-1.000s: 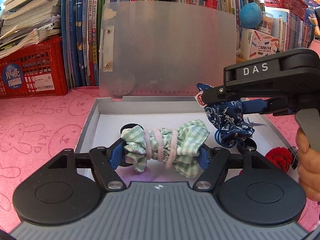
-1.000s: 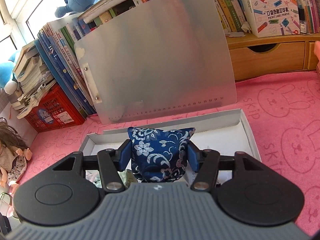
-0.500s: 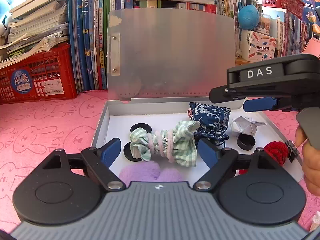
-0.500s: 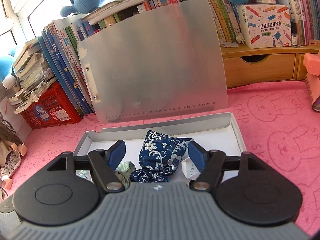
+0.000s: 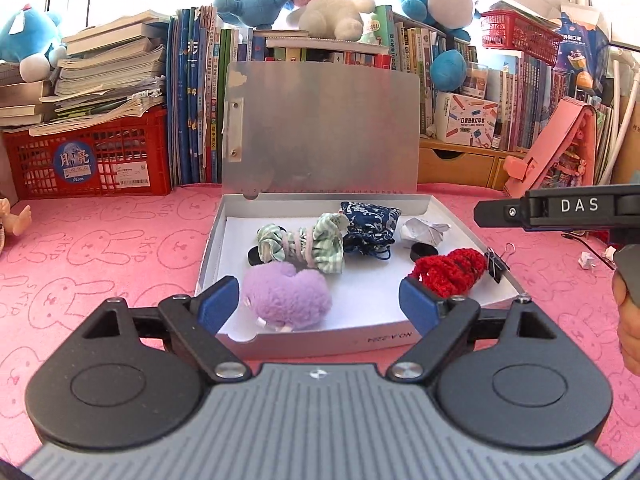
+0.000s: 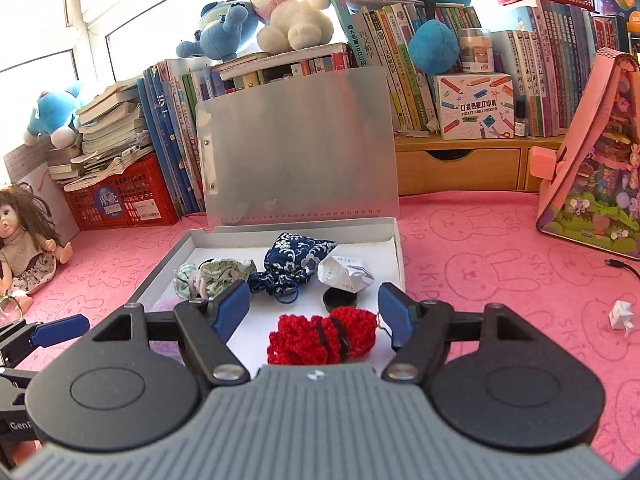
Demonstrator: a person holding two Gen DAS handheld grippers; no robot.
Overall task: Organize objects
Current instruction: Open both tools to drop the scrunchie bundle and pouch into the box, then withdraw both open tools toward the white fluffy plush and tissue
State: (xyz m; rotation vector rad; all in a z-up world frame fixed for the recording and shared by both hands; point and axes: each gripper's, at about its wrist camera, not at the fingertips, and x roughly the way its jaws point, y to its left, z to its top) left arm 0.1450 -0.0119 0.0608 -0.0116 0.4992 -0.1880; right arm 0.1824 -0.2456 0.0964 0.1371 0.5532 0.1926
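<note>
The white box lies open on the pink cloth, its clear lid propped upright at the back. Inside, the checked bundle and the blue flowered pouch lie touching near the back wall, a crumpled paper just beside the pouch, a purple plush and a red knitted piece nearer the front. Both placed items appear to be released, so the step in hand is judged to be the retreat from the box. It is best done by lifting clear of the front rim before turning, so that nothing inside is dragged or the lid knocked; a small paper piece left on the cloth to the right could be fetched next.

The left gripper is seen with its jaws opening wide, nothing pressed between them; the plush merely lies beyond. The right gripper is spread apart and empty, the red piece lying below it ungripped.
</note>
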